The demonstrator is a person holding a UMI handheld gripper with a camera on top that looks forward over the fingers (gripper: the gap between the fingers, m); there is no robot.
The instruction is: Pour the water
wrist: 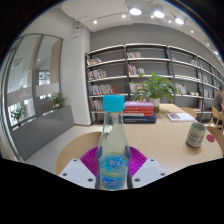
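Note:
A clear plastic water bottle (113, 150) with a light blue cap (114, 102) and a blue label stands upright between my gripper's (113, 165) fingers. Both magenta pads (90, 160) press on its lower body, so the gripper is shut on it. The bottle looks held above the wooden table (165, 140). A white cup with a dark pattern (196, 134) stands on the table, ahead and to the right of the fingers.
A stack of books (139, 112) lies on the table beyond the bottle, with a green potted plant (155, 88) behind it. An open book or paper (180, 116) lies further right. Bookshelves (150, 65) line the back wall. Windows are on the left.

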